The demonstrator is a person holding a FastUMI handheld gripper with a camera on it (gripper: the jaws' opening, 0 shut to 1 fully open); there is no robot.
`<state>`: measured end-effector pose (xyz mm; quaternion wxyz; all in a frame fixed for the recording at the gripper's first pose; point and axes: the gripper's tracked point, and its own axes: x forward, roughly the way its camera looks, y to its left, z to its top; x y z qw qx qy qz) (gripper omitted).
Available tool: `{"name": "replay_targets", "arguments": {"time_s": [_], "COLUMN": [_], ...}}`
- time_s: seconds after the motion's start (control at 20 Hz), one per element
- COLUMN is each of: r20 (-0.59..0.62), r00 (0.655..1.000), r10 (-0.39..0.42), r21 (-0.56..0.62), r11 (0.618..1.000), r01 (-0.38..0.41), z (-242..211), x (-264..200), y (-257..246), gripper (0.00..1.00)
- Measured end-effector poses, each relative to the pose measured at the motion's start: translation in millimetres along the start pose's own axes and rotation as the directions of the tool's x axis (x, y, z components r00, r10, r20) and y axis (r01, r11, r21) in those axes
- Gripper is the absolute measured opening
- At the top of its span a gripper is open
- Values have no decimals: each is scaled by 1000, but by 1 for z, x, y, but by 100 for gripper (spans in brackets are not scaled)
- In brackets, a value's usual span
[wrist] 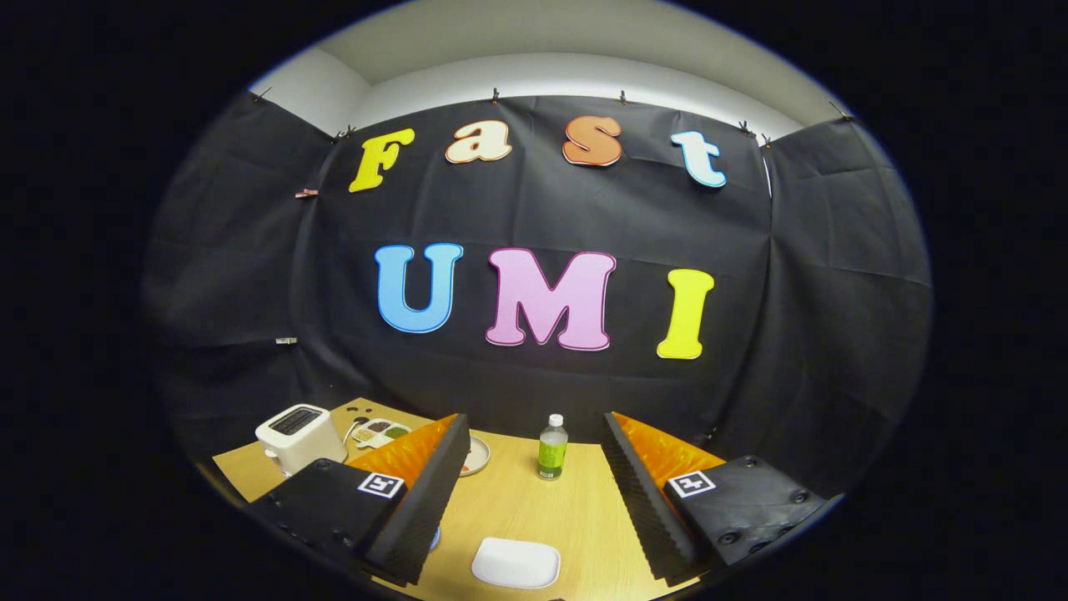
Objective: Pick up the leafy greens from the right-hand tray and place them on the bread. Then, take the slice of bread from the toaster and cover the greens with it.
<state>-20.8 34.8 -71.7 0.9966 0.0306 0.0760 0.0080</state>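
My gripper point(530, 451) is held high above the wooden table point(517, 509), its two black-and-orange fingers point(425, 484) spread wide apart with nothing between them. Far beyond the left finger stands a white toaster point(299, 436); its slot is dark and I cannot tell whether bread is inside. Right of the toaster lies a white tray point(380, 431) with compartments holding green and brown food. A white plate point(477, 456) peeks out from behind the left finger, mostly hidden; what lies on it is too small to tell.
A clear bottle point(551, 447) with green liquid stands upright beyond the fingers near the table's back edge. A white rounded pad point(516, 562) lies on the table close below, between the fingers. Black cloth walls close in the table at back and sides.
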Motion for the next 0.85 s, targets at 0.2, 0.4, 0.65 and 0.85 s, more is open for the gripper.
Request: {"name": "replay_targets", "arguments": {"time_s": [0.2,0.4,0.65,0.85], "r20": [9,18,25,26], "r00": [1000,999,998,998], "r10": [23,51,53,53], "r21": [-3,-21,-24,2], "r11": [1000,999,998,999], "r01": [-23,-51,-53,-53], "z": [2,4,8,8], "x": [3,0,3,7], "y": [7,17,15,14], "gripper": [98,98,98,98]}}
